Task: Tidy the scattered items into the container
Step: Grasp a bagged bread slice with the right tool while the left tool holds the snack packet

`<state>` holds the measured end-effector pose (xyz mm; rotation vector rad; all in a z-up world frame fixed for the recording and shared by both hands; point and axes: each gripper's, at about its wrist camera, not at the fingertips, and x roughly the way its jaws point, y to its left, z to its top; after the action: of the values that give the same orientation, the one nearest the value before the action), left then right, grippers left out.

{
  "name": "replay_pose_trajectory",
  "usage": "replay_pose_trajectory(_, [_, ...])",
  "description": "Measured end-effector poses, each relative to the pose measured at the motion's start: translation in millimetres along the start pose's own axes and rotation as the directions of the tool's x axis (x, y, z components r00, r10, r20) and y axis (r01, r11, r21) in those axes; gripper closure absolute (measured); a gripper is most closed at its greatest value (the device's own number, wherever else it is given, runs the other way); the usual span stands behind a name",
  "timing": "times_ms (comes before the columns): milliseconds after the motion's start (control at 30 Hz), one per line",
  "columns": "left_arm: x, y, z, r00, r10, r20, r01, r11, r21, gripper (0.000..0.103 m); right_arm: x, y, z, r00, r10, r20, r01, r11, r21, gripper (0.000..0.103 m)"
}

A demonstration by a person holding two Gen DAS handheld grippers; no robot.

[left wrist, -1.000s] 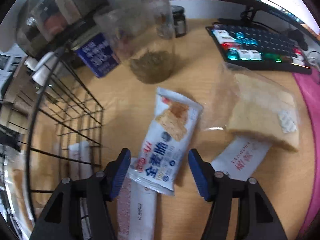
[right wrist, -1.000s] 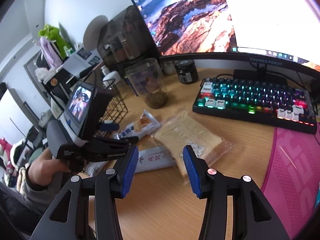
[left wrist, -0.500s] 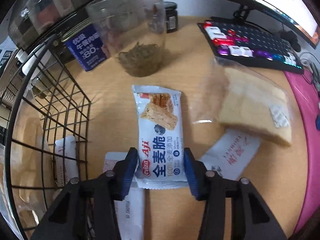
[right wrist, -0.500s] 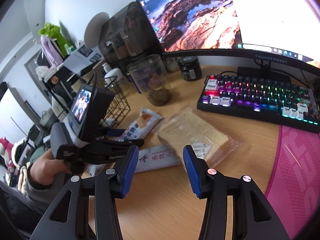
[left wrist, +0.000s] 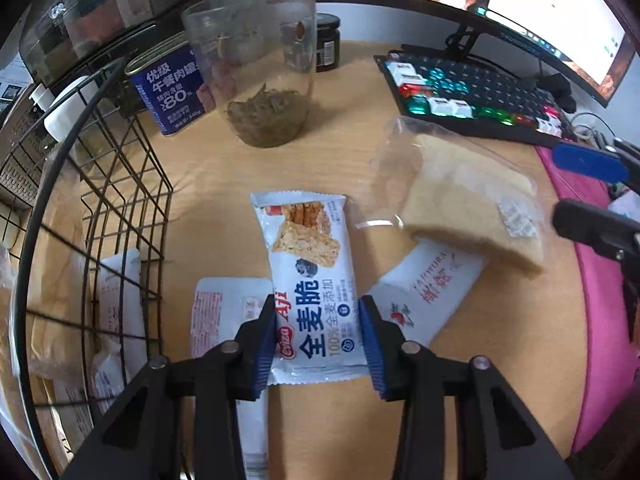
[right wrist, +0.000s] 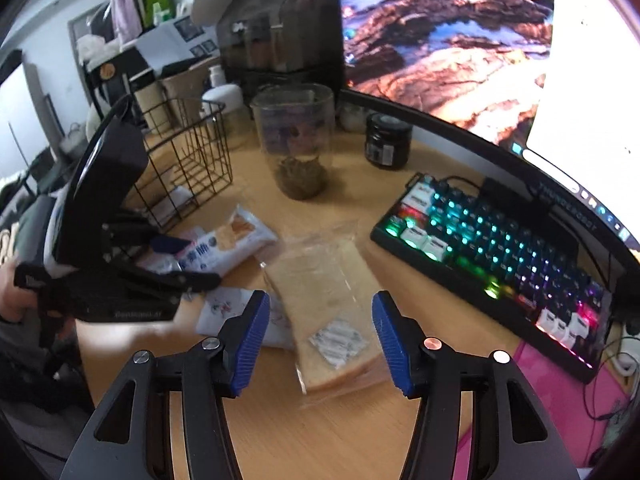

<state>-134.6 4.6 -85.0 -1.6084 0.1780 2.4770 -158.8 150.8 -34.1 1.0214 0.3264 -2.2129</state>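
On the table: cracker packet (left wrist: 310,280) lies flat, its far end toward the glass jar (left wrist: 260,80), its near end between the left jaws.
Wire basket (left wrist: 120,184): stands at the table's left, just beside the packet; white sachets already lie inside it.
Open room: bare wood between basket wall and packet, and more beyond the packet up to the jar.
Crowded side: bagged bread slice (right wrist: 324,300) lies right of the packet, overlapping a white sachet (left wrist: 432,292); keyboard (right wrist: 500,248) beyond it.
Left gripper (left wrist: 318,336): jaws narrowed onto the packet's near end, blue pads against both long edges; another white sachet (left wrist: 224,312) lies under the packet.
Right gripper (right wrist: 318,340): jaws wide apart, holding nothing, above the near end of the bread bag.
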Motion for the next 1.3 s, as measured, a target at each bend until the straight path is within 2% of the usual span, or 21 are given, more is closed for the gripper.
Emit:
replay_pose_trajectory(67, [-1.4,-4.9,-5.3,1.0,-0.008,-0.007,0.008,1.0,0.016,0.059,1.3,4.1,-0.7,1.0,0.019,0.003,-0.019,1.0,0.001,0.049])
replay_pose_trajectory(300, [-7.3,-18.5,-37.3,0.996,-0.072,-0.06,0.074,0.996,0.042,0.059,8.4,5.4,-9.3,1.0,0.011,-0.025,-0.011,1.0,-0.005,0.049])
replay_pose_trajectory(333, [-8.4,-18.4,-40.3,0.995,-0.076,-0.066,0.079,0.996,0.039,0.057,7.1,5.1,-10.3,1.0,0.016,-0.022,-0.016,1.0,0.0,0.049])
replay_pose_trajectory(367, [-9.5,-17.8,-41.7,0.994,-0.08,-0.07,0.082,0.996,0.033,0.048,5.6,5.1,-11.3,1.0,0.018,-0.019,-0.018,1.0,0.002,0.049])
replay_pose_trajectory(433, [-9.6,-16.7,-38.8,0.996,-0.07,-0.064,0.071,0.997,0.026,0.041,2.5,5.5,-13.2,1.0,0.014,-0.009,-0.014,1.0,0.006,0.049])
replay_pose_trajectory(633, [6.3,-22.6,-29.2,0.995,-0.036,-0.093,0.04,0.998,0.048,0.034,1.7,3.4,-14.6,1.0,0.032,-0.002,-0.031,0.999,0.027,0.049])
replay_pose_trajectory(733, [9.7,-18.9,-24.6,0.998,-0.031,-0.057,0.032,0.999,0.02,0.034,1.9,3.0,-15.4,0.999,0.039,-0.001,-0.039,0.999,0.027,0.049])
replay_pose_trajectory(800, [9.1,-16.1,-24.7,0.999,-0.034,-0.04,0.034,0.999,0.011,0.036,2.5,3.6,-15.7,0.999,0.038,-0.005,-0.038,0.999,0.02,0.049])
replay_pose_trajectory(867, [6.3,-16.8,-26.1,0.999,-0.029,-0.036,0.03,0.999,0.03,0.057,2.1,3.4,-15.9,1.0,0.031,-0.005,-0.031,0.999,0.016,0.049])
replay_pose_trajectory(933, [4.6,-16.8,-27.3,0.999,-0.033,-0.039,0.034,0.999,0.038,0.063,0.6,1.6,-15.7,0.999,0.034,0.002,-0.034,0.999,0.02,0.049])
replay_pose_trajectory(1133, [-5.9,-17.7,-32.2,0.998,-0.054,-0.027,0.055,0.997,0.048,0.063,-0.3,-4.9,-11.6,0.999,0.048,0.018,-0.048,0.998,0.036,0.049])
replay_pose_trajectory(1233, [-17.4,-16.0,-34.7,0.998,-0.059,-0.009,0.059,0.997,0.055,0.063,5.4,-1.6,-7.1,0.998,0.063,-0.029,-0.065,0.995,-0.071,0.049])
replay_pose_trajectory(1300, [-21.7,-15.2,-35.3,0.998,-0.061,-0.002,0.061,0.997,0.053,0.063,11.4,5.3,-5.6,0.994,0.054,-0.099,-0.073,0.975,-0.21,0.049])
